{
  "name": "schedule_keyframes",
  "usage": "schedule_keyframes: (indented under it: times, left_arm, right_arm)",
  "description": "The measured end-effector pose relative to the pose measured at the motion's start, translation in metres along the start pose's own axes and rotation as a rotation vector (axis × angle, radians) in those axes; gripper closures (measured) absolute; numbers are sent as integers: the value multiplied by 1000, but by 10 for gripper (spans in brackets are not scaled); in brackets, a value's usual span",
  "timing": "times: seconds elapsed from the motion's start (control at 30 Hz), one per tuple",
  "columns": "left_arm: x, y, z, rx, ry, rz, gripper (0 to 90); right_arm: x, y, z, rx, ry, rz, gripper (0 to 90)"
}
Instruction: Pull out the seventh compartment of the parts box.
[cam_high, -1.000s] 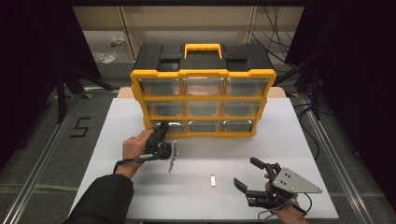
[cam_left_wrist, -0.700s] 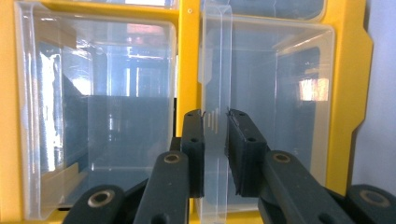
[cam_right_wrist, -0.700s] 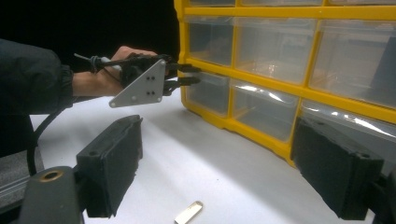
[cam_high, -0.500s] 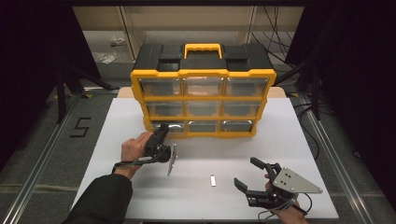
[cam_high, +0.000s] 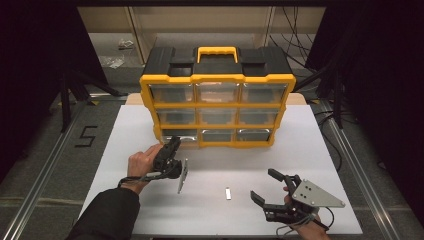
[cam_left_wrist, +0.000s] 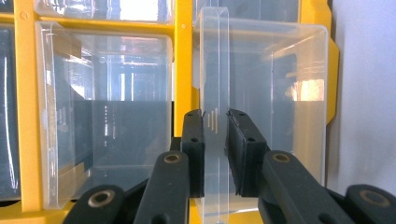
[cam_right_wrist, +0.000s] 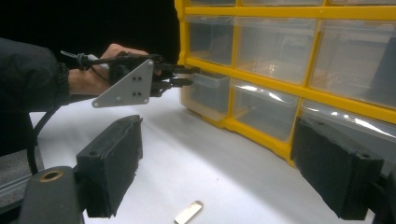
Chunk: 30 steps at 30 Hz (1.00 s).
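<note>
A yellow-and-black drawer organizer (cam_high: 217, 80) stands at the back of the white table (cam_high: 320, 150), its clear drawers facing me. Its bottom-left drawer (cam_high: 179, 134) sticks out a little from the frame. My left gripper (cam_high: 172, 145) is shut on that drawer's clear handle tab (cam_left_wrist: 214, 70), which sits squeezed between the two black jaws (cam_left_wrist: 215, 122). The right gripper view shows the same grip from the side (cam_right_wrist: 189, 77). My right gripper (cam_high: 261, 184) rests open near the table's front right, with nothing between its pads (cam_right_wrist: 112, 158).
A small flat metal piece (cam_high: 228, 193) lies on the table between the two grippers, just ahead of the right gripper's left jaw (cam_right_wrist: 188, 212). The other drawers (cam_high: 255, 134) are pushed in. Dark floor and metal rails surround the table.
The left hand has drawn back slightly toward the person, with the gripper staying on the bottom-left drawer. The right gripper has not moved.
</note>
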<state>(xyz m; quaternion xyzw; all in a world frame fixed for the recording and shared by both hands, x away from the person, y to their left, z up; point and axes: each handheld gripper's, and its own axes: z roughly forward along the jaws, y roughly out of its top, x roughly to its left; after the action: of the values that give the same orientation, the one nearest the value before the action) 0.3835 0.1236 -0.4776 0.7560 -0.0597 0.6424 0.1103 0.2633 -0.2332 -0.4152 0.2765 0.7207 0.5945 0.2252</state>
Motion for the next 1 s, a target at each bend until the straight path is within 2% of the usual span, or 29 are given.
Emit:
schedule_keyframes:
  times: [0.57, 1.0]
  left_arm:
    - [1, 0, -15, -26, -26, 14, 773]
    - [1, 0, -22, -40, -26, 26, 773]
  right_arm:
    - [0, 0, 0, 1, 2, 0, 178]
    - [0, 0, 0, 1, 2, 0, 178]
